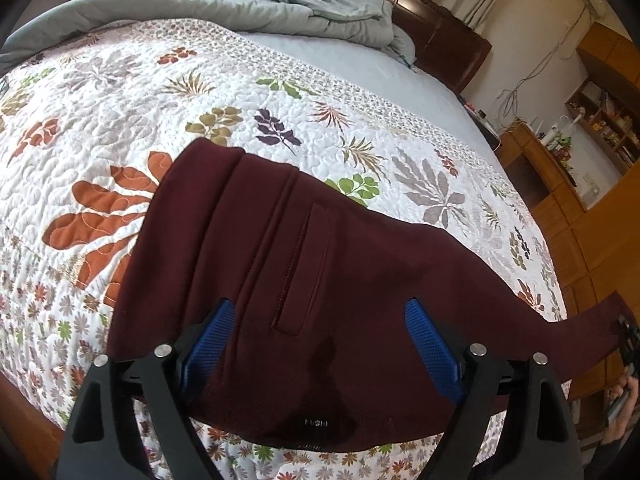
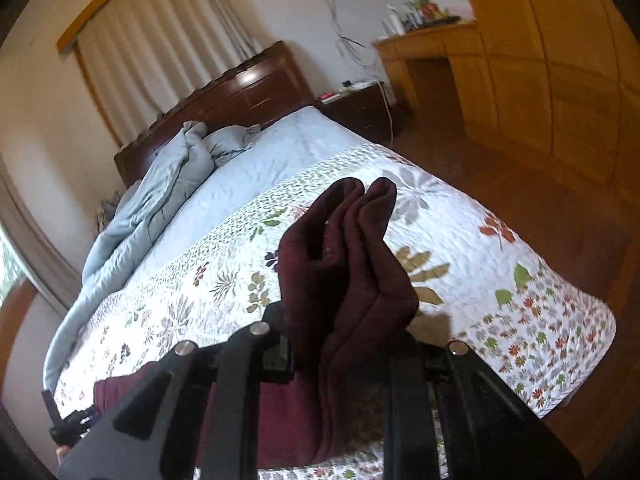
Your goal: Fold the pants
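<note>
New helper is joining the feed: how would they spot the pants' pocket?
Start at the floral quilt covering the bed, then the maroon pants on it. The pocket is the stitched narrow slit between the left gripper's blue fingers.

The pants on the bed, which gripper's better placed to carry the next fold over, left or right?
Right, probably. The right gripper is shut on a bunched end of the pants, lifted above the quilt. The left gripper is open, its blue pads straddling the flat waist without gripping.
</note>
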Demonstrator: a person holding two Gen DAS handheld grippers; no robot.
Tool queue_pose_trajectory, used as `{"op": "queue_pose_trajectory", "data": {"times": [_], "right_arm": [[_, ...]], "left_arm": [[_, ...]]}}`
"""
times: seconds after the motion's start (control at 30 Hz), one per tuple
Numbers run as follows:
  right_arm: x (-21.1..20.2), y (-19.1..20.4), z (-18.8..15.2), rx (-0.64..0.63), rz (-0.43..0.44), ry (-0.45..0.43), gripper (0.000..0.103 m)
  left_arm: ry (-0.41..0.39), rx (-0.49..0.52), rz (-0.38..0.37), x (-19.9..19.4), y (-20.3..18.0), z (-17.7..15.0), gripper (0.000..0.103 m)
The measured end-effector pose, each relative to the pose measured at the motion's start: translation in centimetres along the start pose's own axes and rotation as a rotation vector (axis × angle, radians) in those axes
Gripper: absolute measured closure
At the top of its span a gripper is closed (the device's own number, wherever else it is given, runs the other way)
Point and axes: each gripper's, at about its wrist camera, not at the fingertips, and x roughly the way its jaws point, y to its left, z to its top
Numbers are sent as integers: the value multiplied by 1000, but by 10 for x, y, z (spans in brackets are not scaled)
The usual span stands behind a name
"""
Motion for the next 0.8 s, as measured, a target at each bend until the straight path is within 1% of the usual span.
{"op": "queue_pose_trajectory", "data": {"times": [0.37,0.6,0.8], "right_arm": [[-3,57,-3,-158,-33,-13,86],[0,83,-6,-218,-28,-18,86],[2,105,-10,-264,-20,-13,86]], "left_arm": [[-25,13,0,-13,8,-4,15],[-42,21,1,-21,13,-8,15],[-55,8,-7,-27,23,-11,15]]}}
